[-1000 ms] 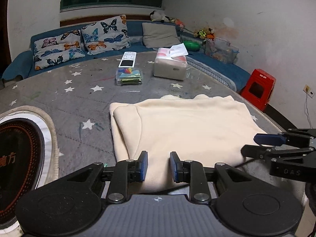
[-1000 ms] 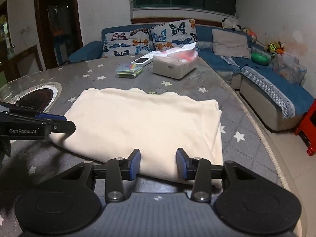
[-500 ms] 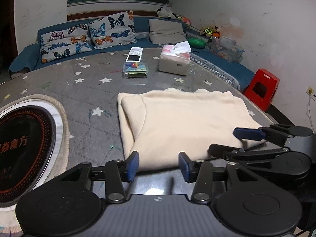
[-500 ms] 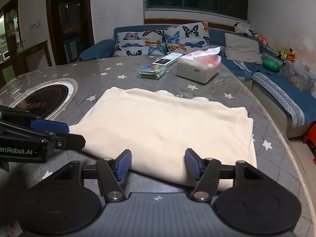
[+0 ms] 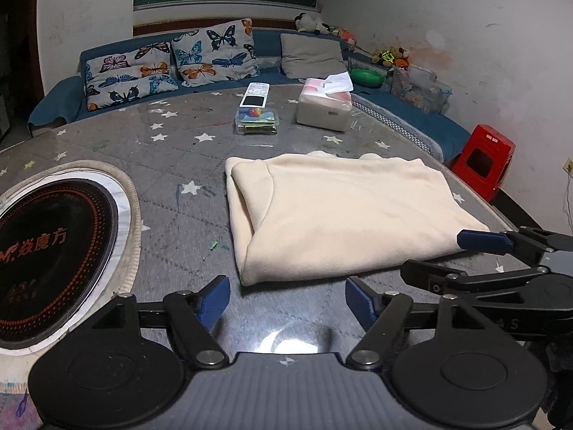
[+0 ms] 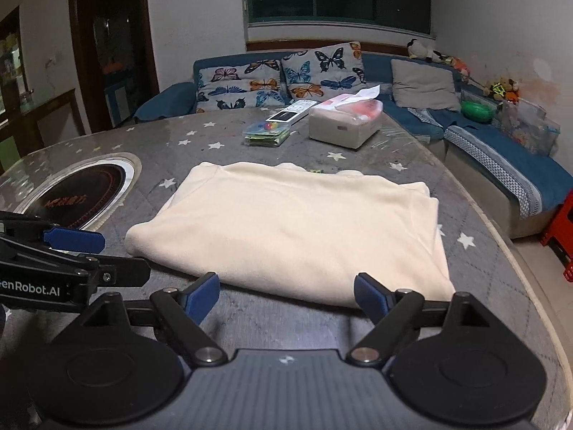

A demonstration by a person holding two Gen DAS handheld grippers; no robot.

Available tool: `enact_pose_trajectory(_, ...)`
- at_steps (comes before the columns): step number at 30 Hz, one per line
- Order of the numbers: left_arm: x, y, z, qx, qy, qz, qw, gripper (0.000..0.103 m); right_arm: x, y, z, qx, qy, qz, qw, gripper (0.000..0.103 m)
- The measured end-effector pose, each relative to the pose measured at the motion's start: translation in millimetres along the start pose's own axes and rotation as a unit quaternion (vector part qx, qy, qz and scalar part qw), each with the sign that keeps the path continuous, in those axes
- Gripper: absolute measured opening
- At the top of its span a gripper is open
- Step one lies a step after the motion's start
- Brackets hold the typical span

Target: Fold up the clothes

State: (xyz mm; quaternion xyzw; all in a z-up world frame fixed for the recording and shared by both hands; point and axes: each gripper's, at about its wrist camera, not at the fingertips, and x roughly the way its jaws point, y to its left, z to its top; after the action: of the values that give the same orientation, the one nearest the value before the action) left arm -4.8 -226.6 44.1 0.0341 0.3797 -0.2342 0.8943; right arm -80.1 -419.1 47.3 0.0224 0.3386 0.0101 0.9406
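A cream garment (image 5: 340, 211) lies folded into a rough rectangle on the grey star-patterned table (image 5: 186, 150); the right wrist view shows the garment (image 6: 297, 225) from its other near corner. My left gripper (image 5: 288, 295) hovers just short of the garment's near edge, jaws opening, nothing between them. My right gripper (image 6: 286, 292) sits at the same near edge further right, jaws also opening and empty. Each gripper shows in the other's view: the right gripper (image 5: 501, 251) at right, the left gripper (image 6: 71, 251) at left.
A tissue box (image 5: 324, 107), a clear box of small items (image 5: 257, 119) and a remote (image 5: 255, 95) sit at the table's far side. A round induction hob (image 5: 53, 254) is set into the table at left. A blue sofa (image 6: 501, 150) and red stool (image 5: 481, 159) stand beyond.
Both grippers have opened wide and drawn back from the garment, which now lies flat past their fingertips instead of between them.
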Motion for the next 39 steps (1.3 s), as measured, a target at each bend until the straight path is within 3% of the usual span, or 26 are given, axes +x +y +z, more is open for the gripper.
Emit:
enact_pose_trajectory(11,-17,-6,-11,0.007,-0.009,0.001,0.9999,0.084,-25,2,-17,0.019,-0.018,-0.03,0.999,0.103)
enact_pose_trajectory(22,-33,-9,-26,0.02,-0.017,0.006,0.9996,0.092,-43,3,-31,0.028,-0.029,-0.054,0.998,0.103)
enact_pose_trajectory(39,-45,-15,-44,0.024,-0.014,-0.001,0.9996,0.093,-57,9,-43,0.038,-0.038,-0.066,0.996,0.103)
